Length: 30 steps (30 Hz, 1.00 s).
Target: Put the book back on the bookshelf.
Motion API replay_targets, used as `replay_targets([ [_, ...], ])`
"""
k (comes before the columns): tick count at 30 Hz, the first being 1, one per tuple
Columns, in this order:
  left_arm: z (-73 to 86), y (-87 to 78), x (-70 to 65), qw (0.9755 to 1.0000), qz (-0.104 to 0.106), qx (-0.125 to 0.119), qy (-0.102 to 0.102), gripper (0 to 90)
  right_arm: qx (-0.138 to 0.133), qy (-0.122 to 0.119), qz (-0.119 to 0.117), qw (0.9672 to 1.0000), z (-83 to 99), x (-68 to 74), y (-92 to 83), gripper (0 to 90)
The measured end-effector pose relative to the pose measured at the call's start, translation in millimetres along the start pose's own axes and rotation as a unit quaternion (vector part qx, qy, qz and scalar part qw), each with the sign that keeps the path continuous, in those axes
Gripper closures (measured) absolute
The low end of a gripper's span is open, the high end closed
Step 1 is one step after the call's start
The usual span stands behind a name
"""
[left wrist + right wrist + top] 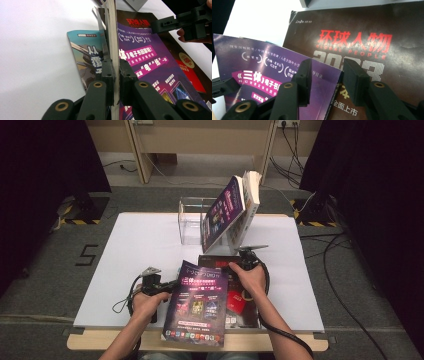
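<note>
Two bare forearms enter from 6 o'clock in the high view, no sleeves. Left hand [150, 301] and right hand [248, 277] each carry a black gripper. Left gripper [115, 75]: matte black jaws, blocky pads, brass-coloured rivets at the link pivots, small screw holes in the pads. Right gripper [326, 80]: same black links, brass rivets. Each has a grey three-cornered plate [150, 270] on top. Black cable [285, 335] trails along the right forearm toward 5 o'clock; a thin cable loops at the left wrist.
</note>
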State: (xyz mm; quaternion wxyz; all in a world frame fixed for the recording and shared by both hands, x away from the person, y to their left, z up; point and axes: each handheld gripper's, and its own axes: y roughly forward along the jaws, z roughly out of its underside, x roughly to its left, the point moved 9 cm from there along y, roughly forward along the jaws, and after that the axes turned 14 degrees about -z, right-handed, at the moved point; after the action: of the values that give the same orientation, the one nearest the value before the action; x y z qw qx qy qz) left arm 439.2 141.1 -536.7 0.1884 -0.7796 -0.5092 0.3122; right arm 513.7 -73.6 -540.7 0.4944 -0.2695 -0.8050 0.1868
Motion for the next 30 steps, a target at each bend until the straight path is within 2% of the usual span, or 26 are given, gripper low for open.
replay_targets([
  [2, 0.1, 0.4, -0.1, 1.0000, -0.002, 0.000, -0.001, 84.2, -0.001, 0.006, -0.002, 1.0000, -0.2, -0.5, -0.2, 61.9],
  [8, 0.8, 1.5, 0.7, 1.0000, -0.004, 0.004, -0.003, 84.1, 0.000, -0.002, 0.005, 1.0000, -0.2, -1.0, -0.1, 64.4],
  [18, 1.4, 2.4, 1.3, 0.9999, -0.007, 0.007, -0.007, 84.0, 0.005, 0.015, 0.002, 0.9999, 1.2, -0.1, -1.0, 63.2],
  [24, 1.7, 2.8, 1.4, 0.9999, -0.009, 0.007, -0.006, 83.9, 0.006, 0.001, 0.018, 0.9998, 2.3, -0.7, -1.1, 68.6],
  [30, 2.0, 3.1, 1.5, 0.9999, -0.012, 0.008, -0.004, 83.8, 0.009, -0.006, 0.023, 0.9997, 2.7, 0.2, -1.3, 69.7],
])
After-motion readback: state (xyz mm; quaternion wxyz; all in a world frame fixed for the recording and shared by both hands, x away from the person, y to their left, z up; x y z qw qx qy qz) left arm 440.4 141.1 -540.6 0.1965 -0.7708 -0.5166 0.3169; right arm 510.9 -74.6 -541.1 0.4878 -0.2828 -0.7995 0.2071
